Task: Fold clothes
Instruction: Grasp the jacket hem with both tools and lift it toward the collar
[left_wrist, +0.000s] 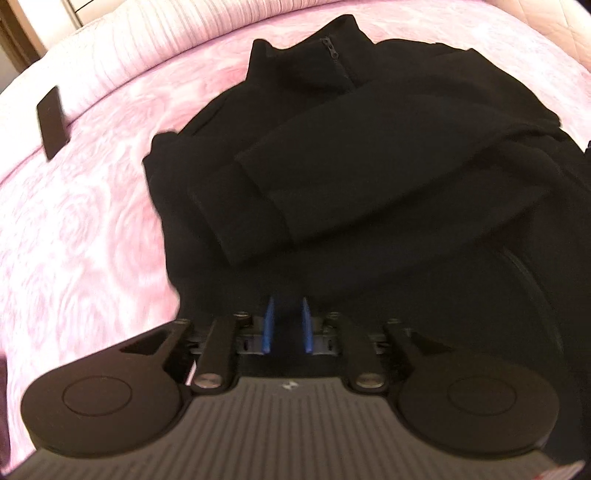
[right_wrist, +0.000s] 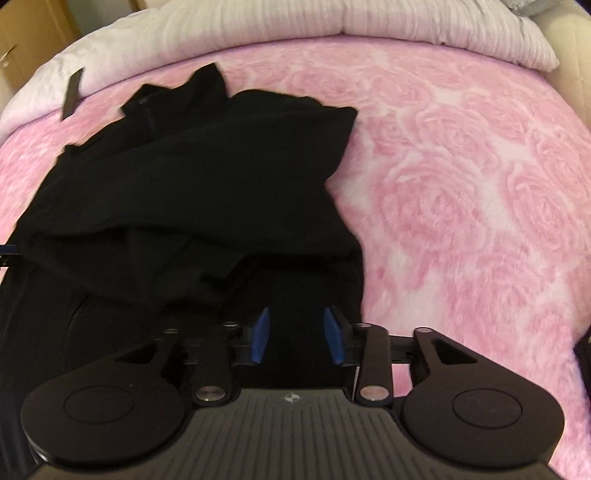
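Both tongs (left_wrist: 288, 325) (right_wrist: 297, 334) seemingly grip the black jacket's (left_wrist: 332, 166) near hem.

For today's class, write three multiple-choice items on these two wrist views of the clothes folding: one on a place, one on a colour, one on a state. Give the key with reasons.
1. Where does the black garment lie?
A. on a pink rose-patterned blanket
B. on a wooden floor
C. in a basket

2. What colour are the pads on the left gripper?
A. red
B. blue
C. white

3. How do the garment's sleeves lie?
A. spread straight out to both sides
B. hanging off the bed
C. folded in across the body

Key:
1 A, the blanket surrounds the garment in both views.
2 B, two blue pads flank dark cloth; the right gripper has the same.
3 C, a cuffed sleeve crosses the chest below the zip collar.
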